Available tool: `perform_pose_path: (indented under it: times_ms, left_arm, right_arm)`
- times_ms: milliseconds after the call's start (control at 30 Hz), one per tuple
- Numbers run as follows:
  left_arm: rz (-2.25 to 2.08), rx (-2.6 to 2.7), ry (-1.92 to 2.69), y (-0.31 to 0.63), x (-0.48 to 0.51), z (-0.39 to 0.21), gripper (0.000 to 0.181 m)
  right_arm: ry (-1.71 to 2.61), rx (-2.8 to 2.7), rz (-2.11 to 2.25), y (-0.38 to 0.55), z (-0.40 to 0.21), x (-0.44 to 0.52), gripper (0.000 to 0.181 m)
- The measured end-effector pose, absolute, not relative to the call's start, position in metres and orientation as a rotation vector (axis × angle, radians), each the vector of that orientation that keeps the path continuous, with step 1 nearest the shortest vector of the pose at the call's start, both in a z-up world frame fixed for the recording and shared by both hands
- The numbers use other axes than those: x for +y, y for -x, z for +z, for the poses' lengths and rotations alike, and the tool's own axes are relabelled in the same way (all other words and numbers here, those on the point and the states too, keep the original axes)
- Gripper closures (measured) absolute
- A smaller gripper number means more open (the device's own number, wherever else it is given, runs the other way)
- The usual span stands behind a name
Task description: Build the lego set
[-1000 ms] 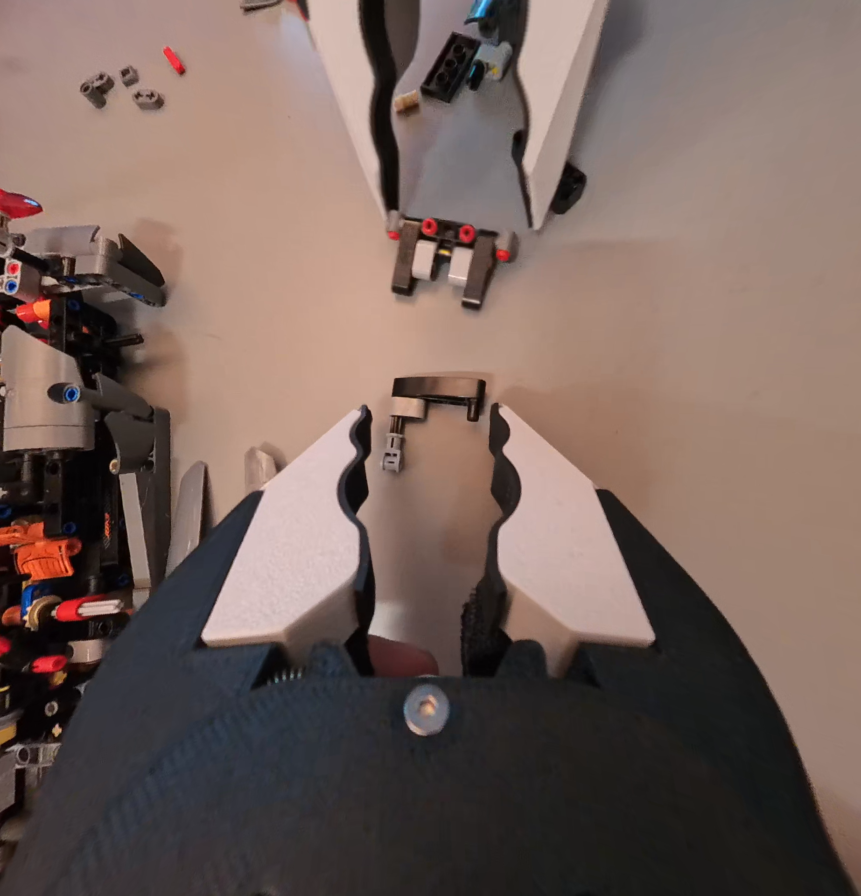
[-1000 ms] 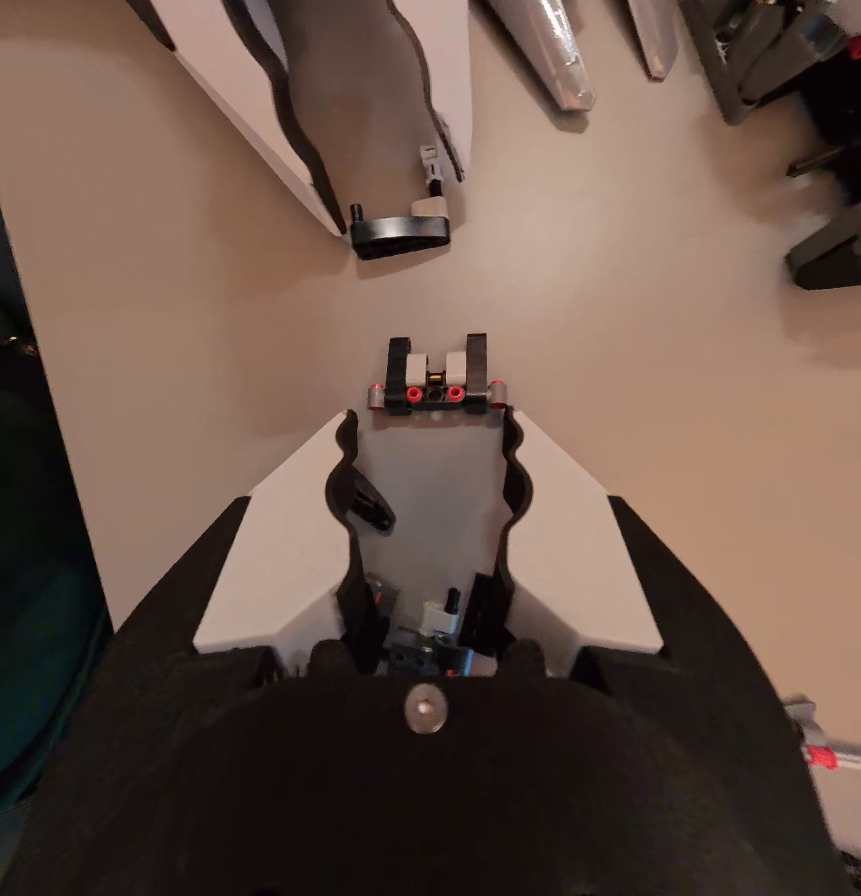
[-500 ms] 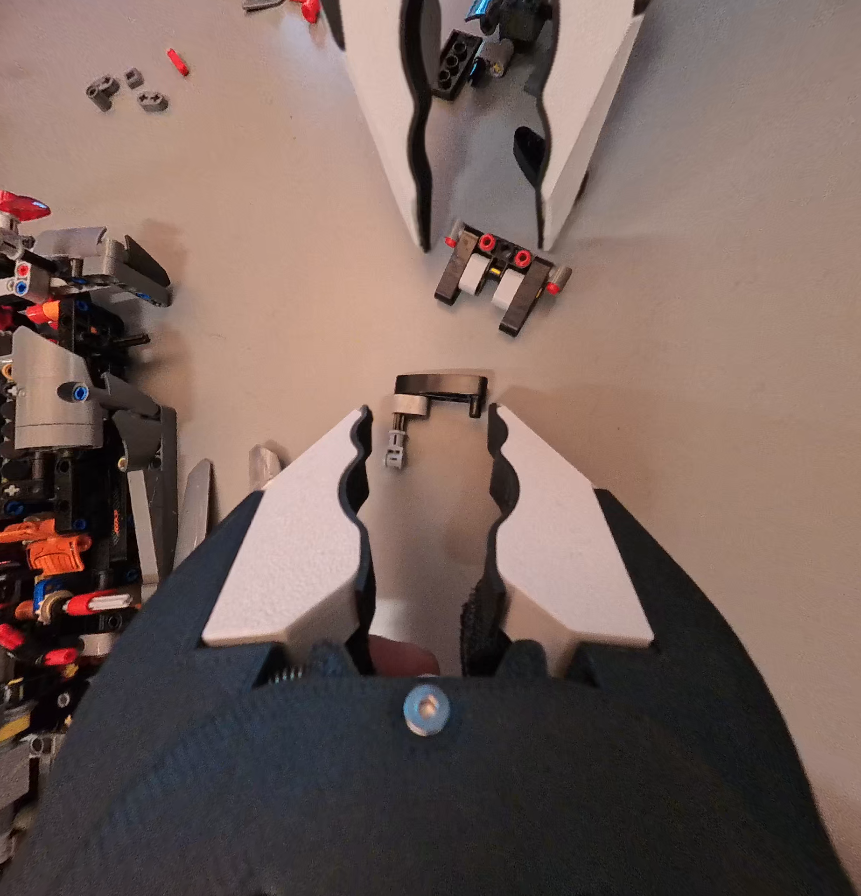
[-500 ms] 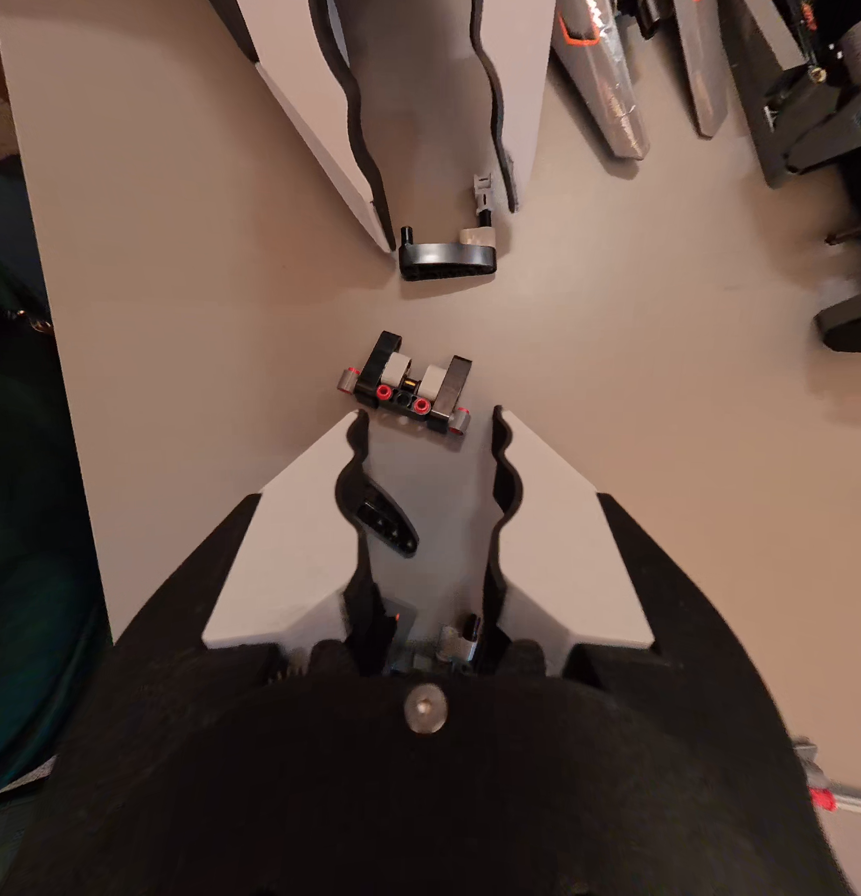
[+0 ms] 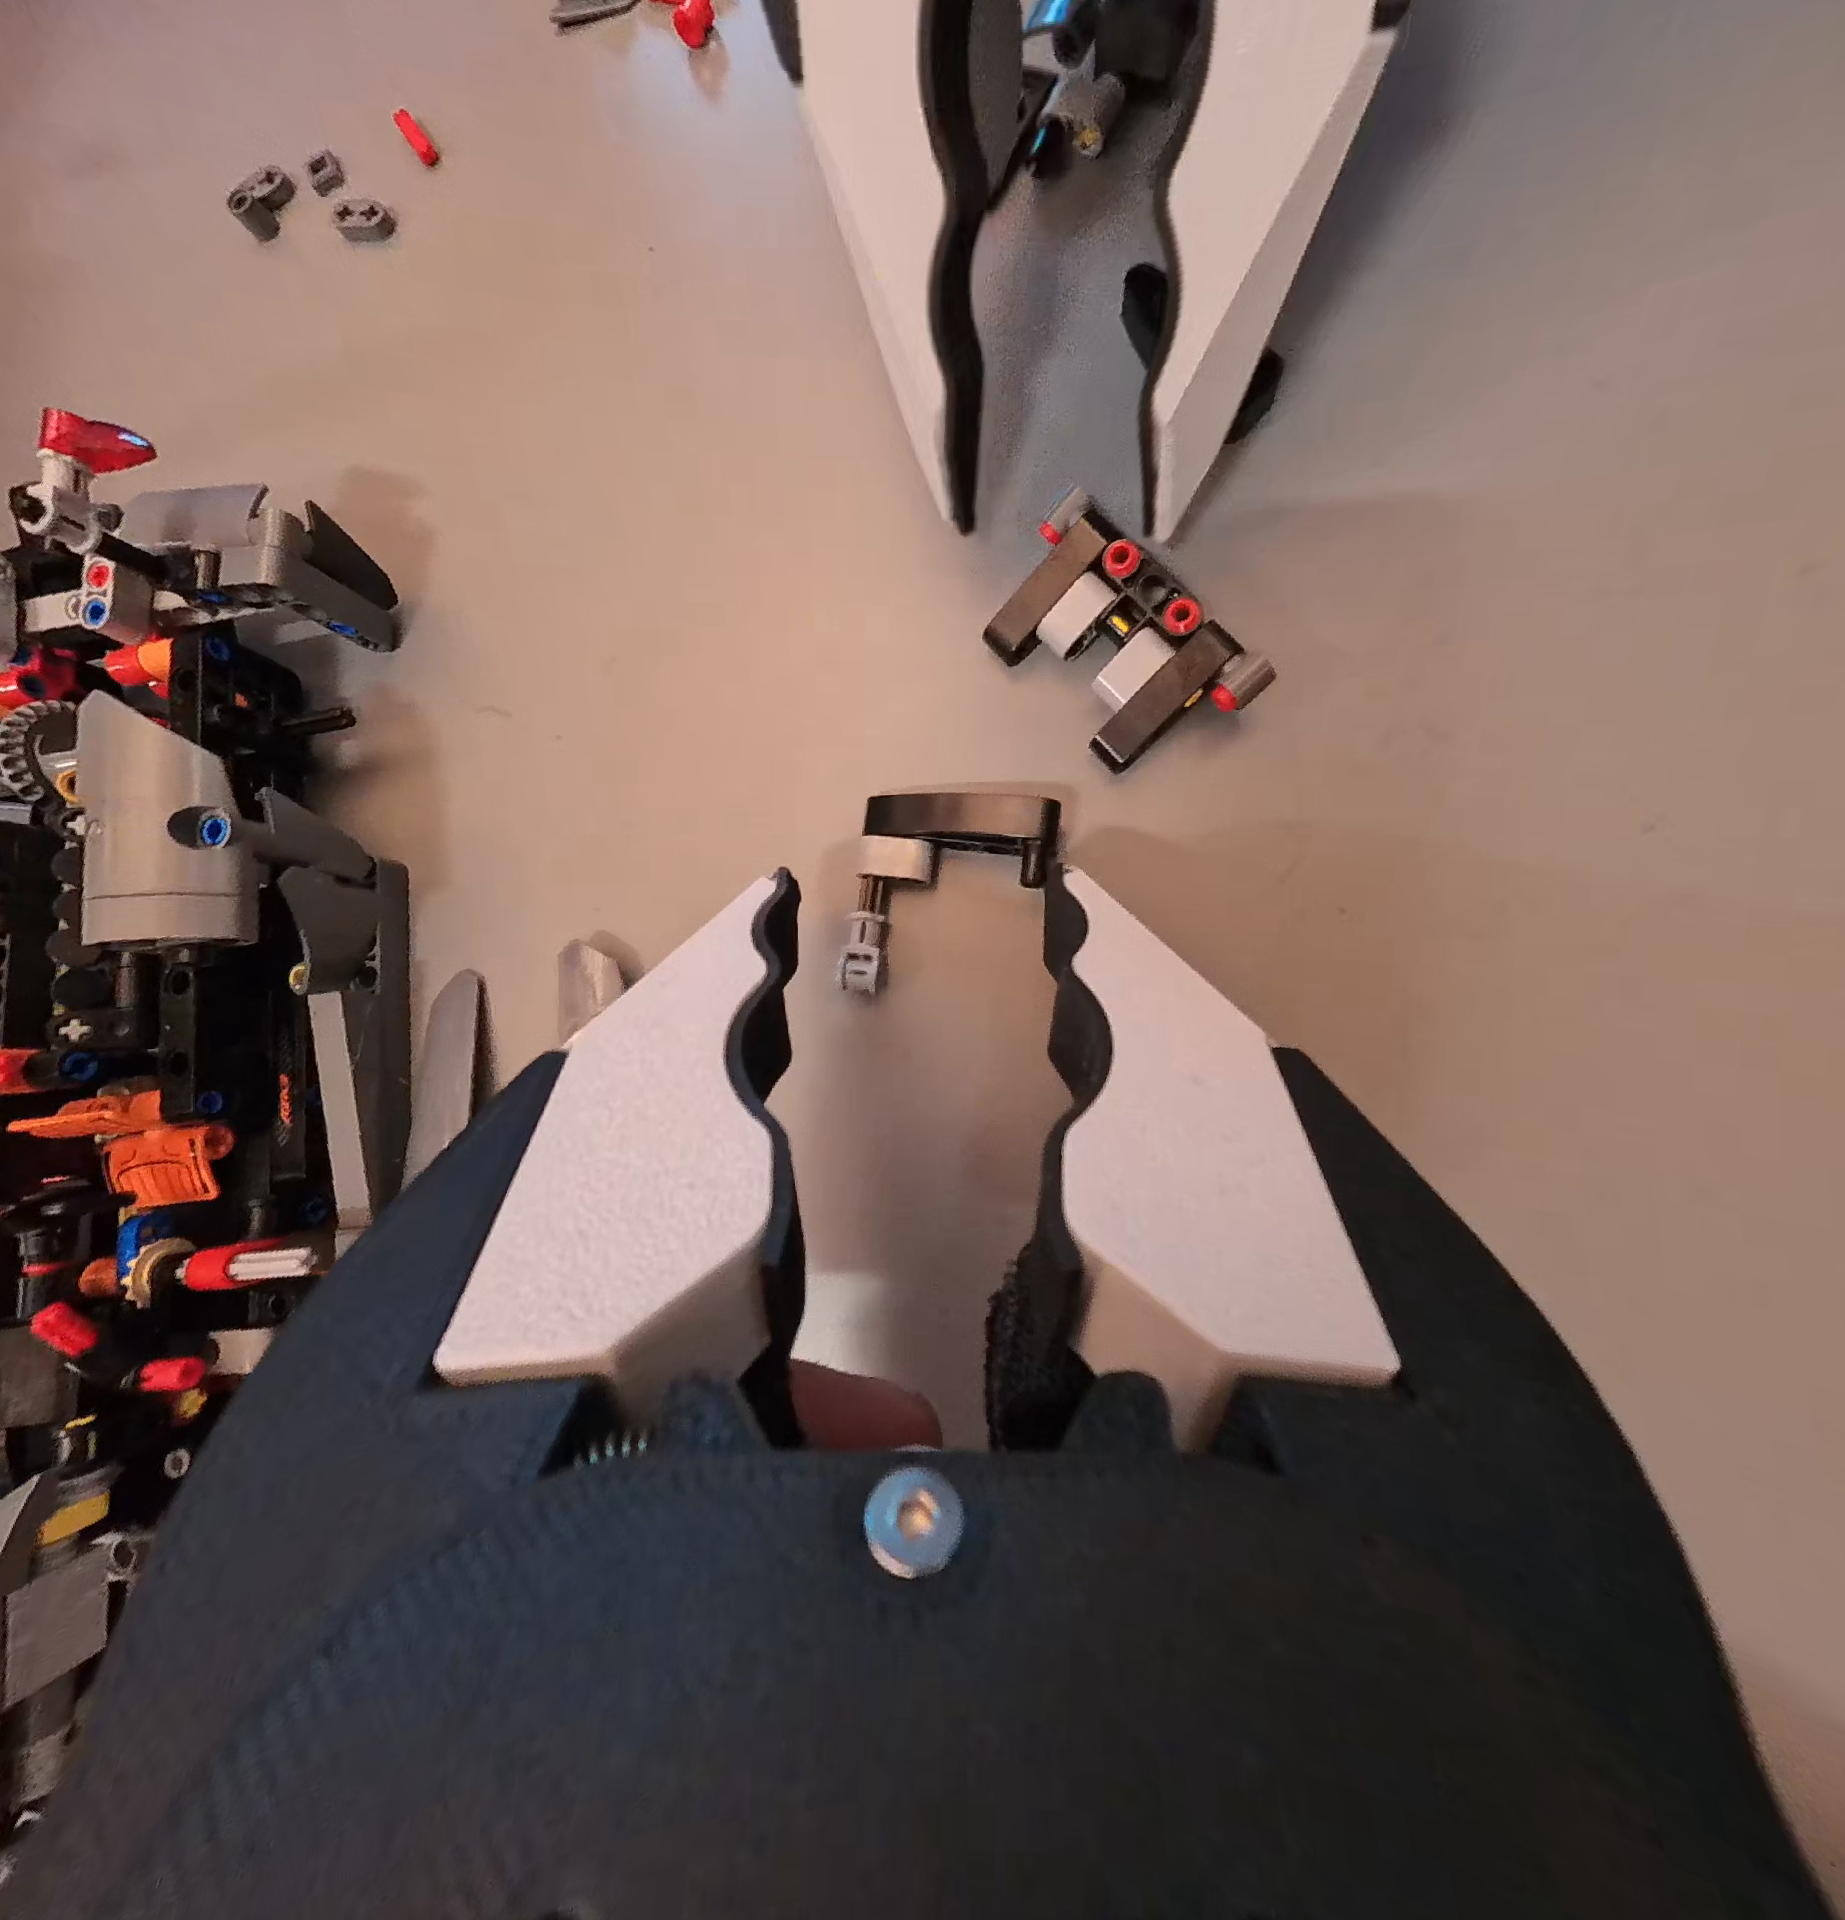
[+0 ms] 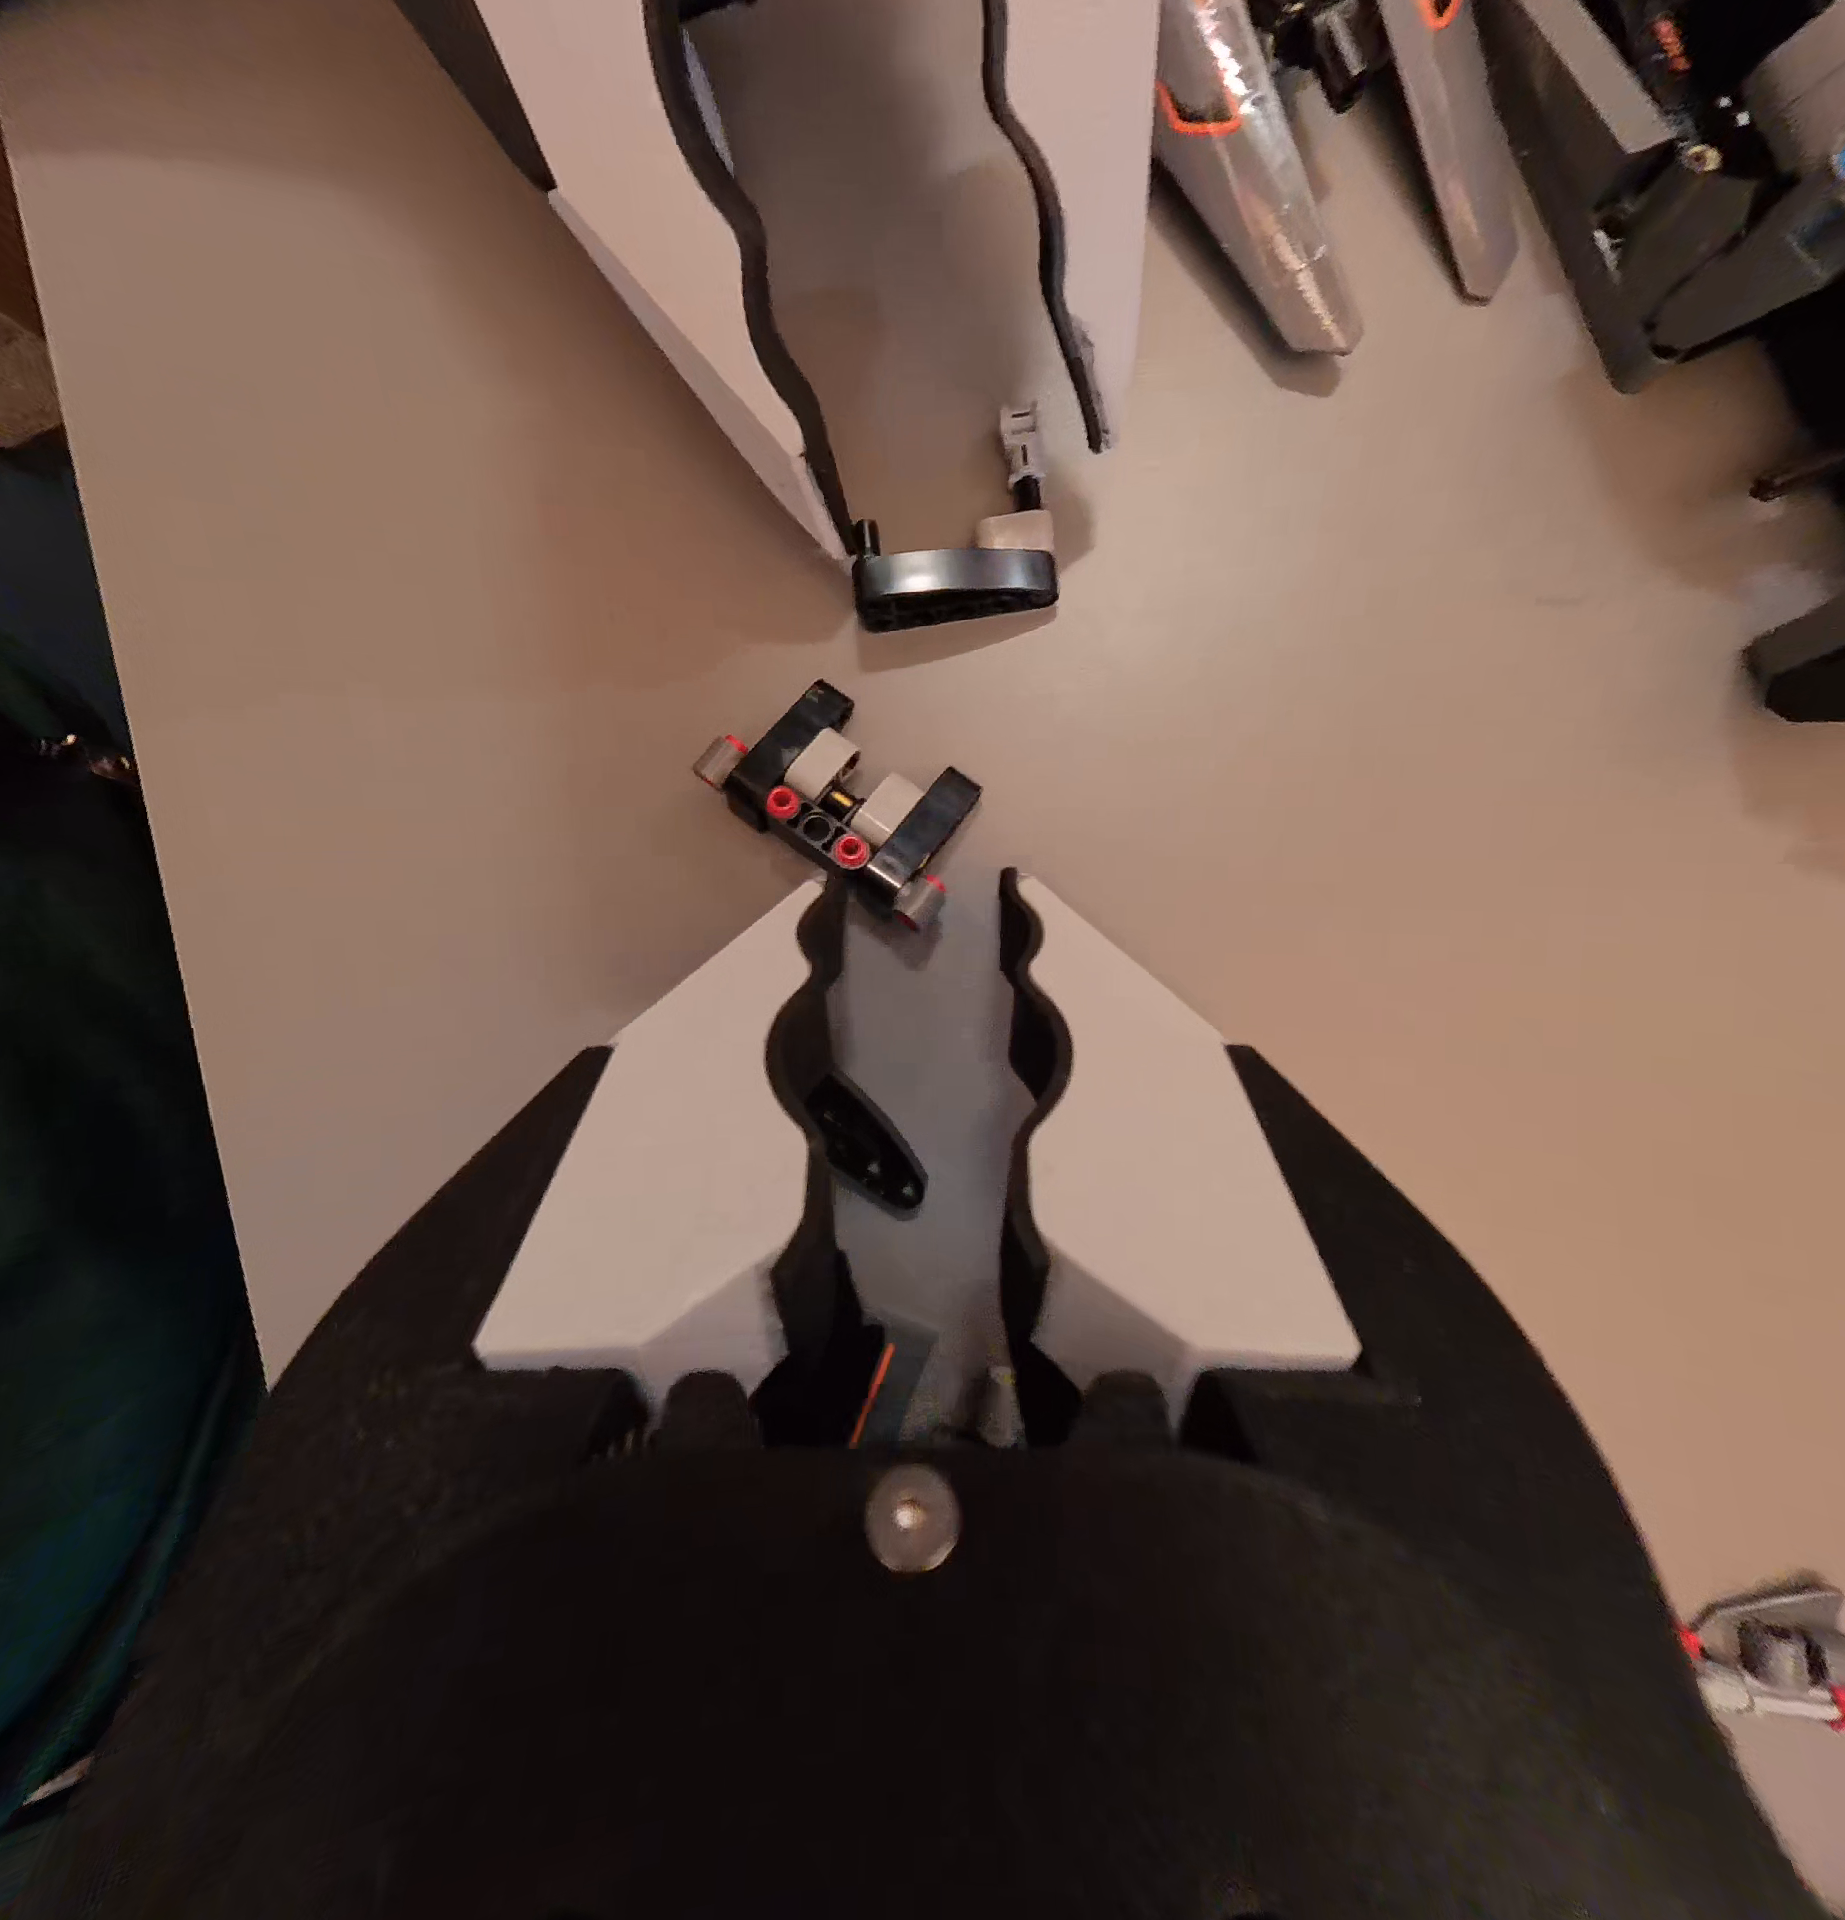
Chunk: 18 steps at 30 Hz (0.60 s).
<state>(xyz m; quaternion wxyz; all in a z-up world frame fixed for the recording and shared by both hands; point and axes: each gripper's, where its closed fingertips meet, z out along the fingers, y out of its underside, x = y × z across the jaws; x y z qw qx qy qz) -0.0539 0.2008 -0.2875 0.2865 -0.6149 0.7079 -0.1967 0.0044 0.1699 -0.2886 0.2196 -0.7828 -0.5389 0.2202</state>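
A small black sub-assembly with red pins and grey connectors [image 6: 835, 810] lies skewed on the table, touching the left fingertip of my right gripper [image 6: 913, 883], which is open, narrow and empty. It also shows in the left wrist view [image 5: 1126, 634], just below the right gripper [image 5: 1058, 525]. A black curved beam with a grey pin and axle [image 5: 959, 821] lies at the tips of my left gripper [image 5: 923, 883], which is open and empty around its legs. The beam [image 6: 954, 577] and left gripper [image 6: 970, 488] face me in the right wrist view.
The large partly built model [image 5: 118, 883] stands at the left, with silver panels [image 6: 1261, 208] beside it. Loose grey and red bits [image 5: 315, 197] lie far left. A small black piece [image 6: 866, 1143] lies under my right gripper. The table edge [image 6: 118, 623] runs along its left. The tips of one gripper are about 7 cm away from the tips of the other. The small black piece [image 6: 866, 1143] lies around 5 cm away from my right fingertips.
The sub-assembly has turned on the table and shifted sideways. My right gripper has moved with it and its jaws have narrowed. The left gripper and curved beam have stayed still.
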Motion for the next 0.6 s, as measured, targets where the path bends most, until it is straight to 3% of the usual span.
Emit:
perform_pose_path:
  times_ms: [67,467,600]
  left_arm:
    - [-0.529,1.883,1.646,0.054,0.202,-0.287,0.136]
    - [-0.513,1.873,1.648,0.057,0.205,-0.284,0.136]
    - [-0.510,1.866,1.645,0.058,0.206,-0.282,0.136]
  right_arm:
    - [2.183,-1.437,0.558,-0.009,-0.283,0.176,0.146]
    - [2.309,-1.322,0.613,0.008,-0.286,0.139,0.143]
    - [2.293,-1.292,0.583,0.012,-0.286,0.154,0.133]
